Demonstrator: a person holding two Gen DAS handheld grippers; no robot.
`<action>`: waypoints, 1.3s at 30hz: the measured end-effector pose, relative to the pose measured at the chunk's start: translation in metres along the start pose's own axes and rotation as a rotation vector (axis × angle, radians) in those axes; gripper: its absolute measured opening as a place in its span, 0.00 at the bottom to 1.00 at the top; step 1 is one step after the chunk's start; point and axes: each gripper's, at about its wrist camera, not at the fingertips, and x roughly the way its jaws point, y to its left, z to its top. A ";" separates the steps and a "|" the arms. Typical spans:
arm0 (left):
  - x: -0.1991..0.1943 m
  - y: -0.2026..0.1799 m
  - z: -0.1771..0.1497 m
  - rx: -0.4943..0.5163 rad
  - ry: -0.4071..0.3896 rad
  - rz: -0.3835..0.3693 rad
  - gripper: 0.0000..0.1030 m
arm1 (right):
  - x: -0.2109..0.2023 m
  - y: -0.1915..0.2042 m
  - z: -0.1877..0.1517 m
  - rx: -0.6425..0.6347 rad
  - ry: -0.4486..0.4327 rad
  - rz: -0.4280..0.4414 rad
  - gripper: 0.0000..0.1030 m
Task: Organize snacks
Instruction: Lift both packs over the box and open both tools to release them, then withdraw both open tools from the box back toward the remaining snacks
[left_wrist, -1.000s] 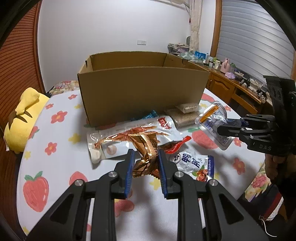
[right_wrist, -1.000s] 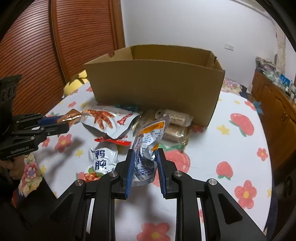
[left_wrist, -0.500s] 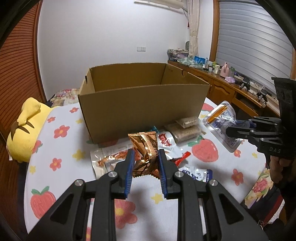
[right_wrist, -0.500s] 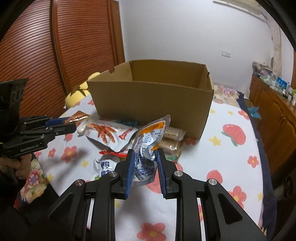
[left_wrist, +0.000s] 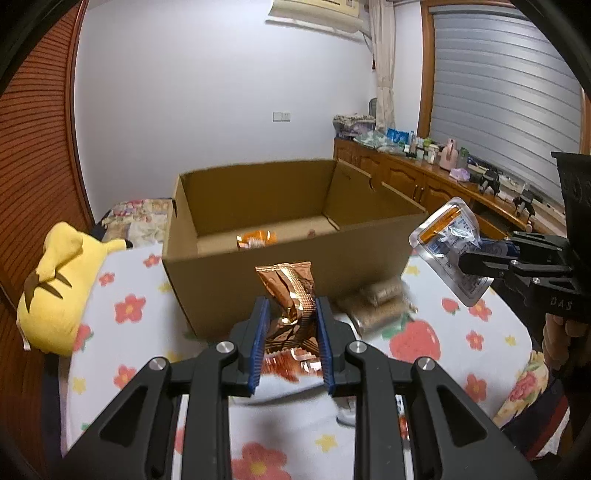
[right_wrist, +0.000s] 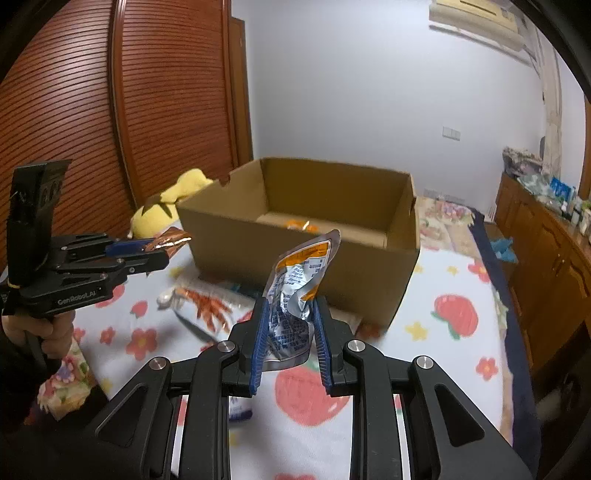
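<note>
Left wrist view: left hand-held gripper (left_wrist: 290, 334) at lower centre, blue pads pinching a copper foil snack packet (left_wrist: 290, 295) that stands upright between them, its top edge overlapping the front wall of the cardboard box (left_wrist: 229, 288). Packet is clear of the bench.

Same view, right edge: right hand-held gripper (left_wrist: 466, 258) reaches in from the right, clamped on a silver pouch with orange top (left_wrist: 448, 243). Pouch is tilted, in the air beside the box's right front corner. A hand (left_wrist: 561, 339) grips the handle below.

Right wrist view: right hand-held gripper (right_wrist: 289, 336) lower centre, pads pressed onto the crumpled lower part of the silver pouch (right_wrist: 297, 295); the orange band at its top leans right, in front of the box (right_wrist: 369, 280). Left gripper (right_wrist: 155, 251) shows at left of frame, copper packet (right_wrist: 170, 238) sticking out of its tips toward the box's left corner.

Box: open top, flaps up, sits mid-frame on a bench covered with a white cloth printed with strawberries and flowers (left_wrist: 417, 339). Inside on the floor: an orange packet (left_wrist: 256, 238).

Still on the cloth in front of the box: a clear packet with orange-red chicken feet print (right_wrist: 207, 306), two tan wrapped bars (left_wrist: 380, 302) against the box's front wall.

Yellow plush toy (left_wrist: 55, 280) at left edge of the bench.
</note>
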 end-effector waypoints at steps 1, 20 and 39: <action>0.001 0.001 0.005 0.002 -0.006 0.001 0.22 | 0.000 -0.001 0.004 -0.002 -0.007 -0.002 0.21; 0.058 0.029 0.057 -0.010 -0.007 0.008 0.22 | 0.038 -0.028 0.061 -0.013 -0.063 -0.021 0.21; 0.087 0.036 0.063 -0.013 0.023 -0.002 0.26 | 0.090 -0.048 0.073 -0.015 0.006 -0.051 0.21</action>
